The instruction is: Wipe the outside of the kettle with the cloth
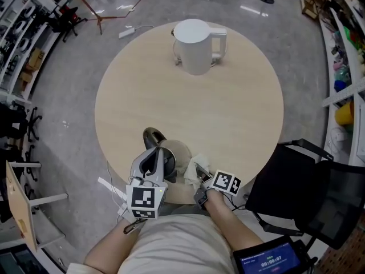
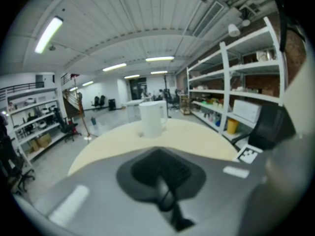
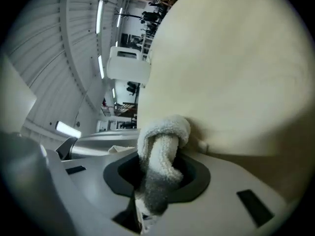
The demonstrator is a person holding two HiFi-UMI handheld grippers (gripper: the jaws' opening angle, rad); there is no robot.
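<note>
The white kettle stands upright at the far side of the round beige table, its handle to the right. Both grippers hover at the near edge, far from it. My right gripper is shut on a white fluffy cloth; in the right gripper view the cloth bunches out between the jaws, with the kettle small and sideways beyond. My left gripper is shut with nothing in it. Its view looks over its jaws toward the kettle.
A black chair stands close to the table's right near edge. Shelves with bottles line the right wall. A power strip and cable lie on the floor behind the table. A tablet sits at the bottom right.
</note>
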